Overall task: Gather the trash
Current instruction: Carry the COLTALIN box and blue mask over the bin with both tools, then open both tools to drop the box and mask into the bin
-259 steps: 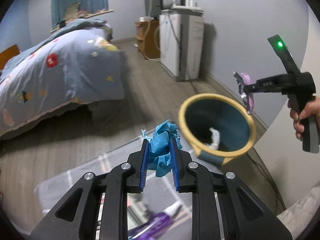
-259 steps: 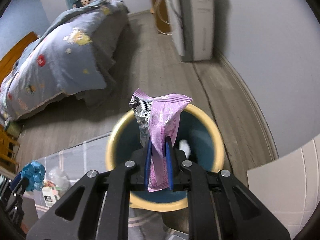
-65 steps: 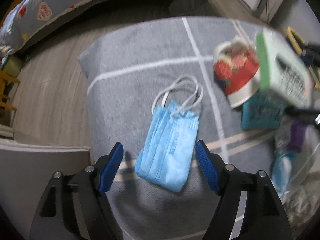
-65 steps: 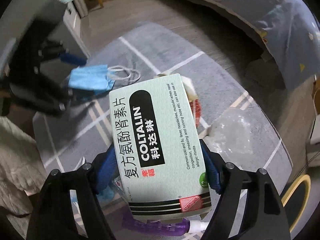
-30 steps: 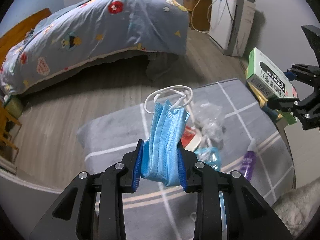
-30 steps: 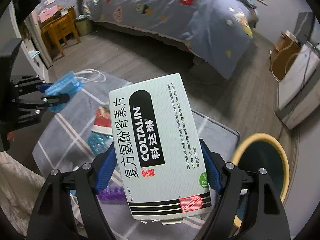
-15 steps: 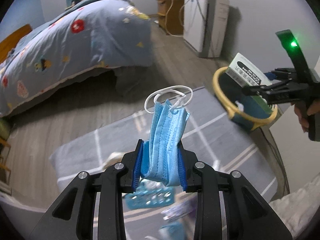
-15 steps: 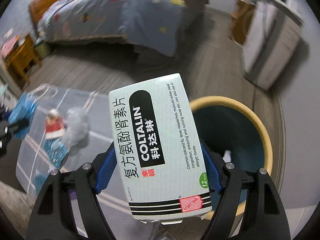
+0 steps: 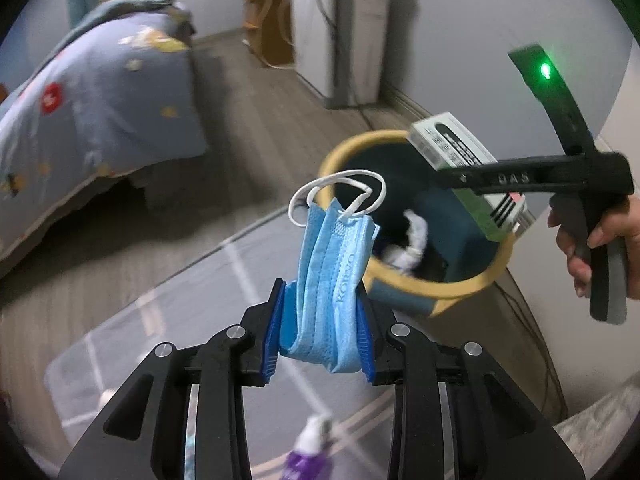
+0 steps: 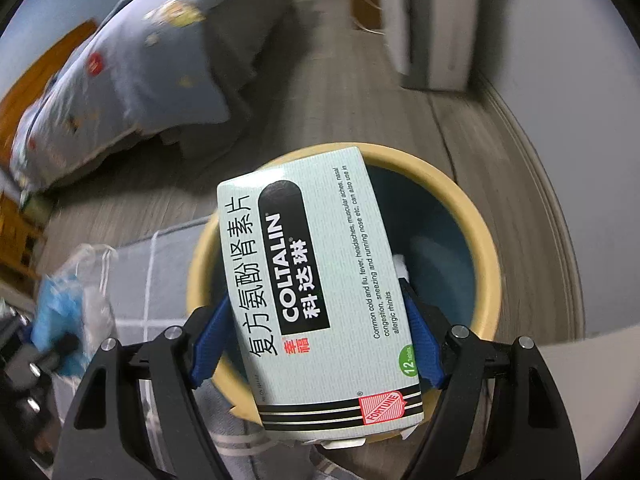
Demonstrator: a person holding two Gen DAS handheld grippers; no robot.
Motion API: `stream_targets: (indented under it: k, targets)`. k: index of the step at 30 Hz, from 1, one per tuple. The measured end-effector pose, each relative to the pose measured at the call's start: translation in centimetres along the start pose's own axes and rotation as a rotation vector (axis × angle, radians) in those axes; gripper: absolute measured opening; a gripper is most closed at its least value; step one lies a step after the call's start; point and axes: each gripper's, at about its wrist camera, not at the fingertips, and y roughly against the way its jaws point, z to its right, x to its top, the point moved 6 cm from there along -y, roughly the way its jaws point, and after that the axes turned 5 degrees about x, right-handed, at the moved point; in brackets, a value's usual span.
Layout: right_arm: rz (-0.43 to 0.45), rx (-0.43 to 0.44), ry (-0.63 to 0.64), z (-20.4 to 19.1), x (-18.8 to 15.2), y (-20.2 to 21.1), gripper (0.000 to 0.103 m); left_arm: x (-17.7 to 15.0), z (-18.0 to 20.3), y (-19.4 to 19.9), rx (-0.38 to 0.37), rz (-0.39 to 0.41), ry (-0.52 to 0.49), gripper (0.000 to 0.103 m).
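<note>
- Blue-lined bin (image 10: 486, 276) with a yellow rim now sits directly under my right hand-held gripper (image 10: 316, 344); one second ago it lay off to the lower right of that view, with the rug items below.
- My right hand-held gripper is clamped on the medicine box (image 10: 320, 292), pads on its two long sides. The box hangs over the bin mouth, lower end above the near rim.
- My left hand-held gripper (image 9: 322, 336) is clamped on the blue face mask (image 9: 334, 272), ear loops standing up. In the left view the mask has come from over the rug (image 9: 192, 304) to just beside the bin (image 9: 436, 292), short of the opening.
- Meaning for the task, as I judge it: the carry for both items is nearly complete. The box is in position for release; the mask needs a short further travel over the rim.
- Bin contents: crumpled white material (image 9: 412, 240) against the inner wall. Anything beneath it I cannot tell.
- Rug: a purple bottle (image 9: 308, 456) remains near the lower edge of the left view, uncollected.
</note>
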Motion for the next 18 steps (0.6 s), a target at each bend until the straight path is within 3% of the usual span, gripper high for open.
stream_targets:
  k: [4,10,14,16,18]
  targets:
    - [-0.020,-0.014,-0.087,2.2,-0.2,-1.1,0.076,1.9,3.1,-2.6,-0.007,-0.009,-0.089,0.033]
    - [-0.031,0.011,-0.211,4.1,-1.0,-1.9,0.076,3.5,5.1,-6.1,-0.016,-0.031,-0.142,0.035]
    - [-0.023,0.001,-0.216,4.7,-1.0,-2.2,0.076,4.1,5.7,-8.1,-0.006,-0.044,-0.164,0.036]
    - [-0.038,-0.005,-0.223,5.0,-1.4,-2.7,0.076,4.1,5.8,-8.6,0.002,-0.052,-0.169,0.040]
    - [-0.047,-0.006,-0.225,5.0,-1.4,-3.1,0.076,4.2,5.7,-8.8,0.013,-0.046,-0.170,0.060]
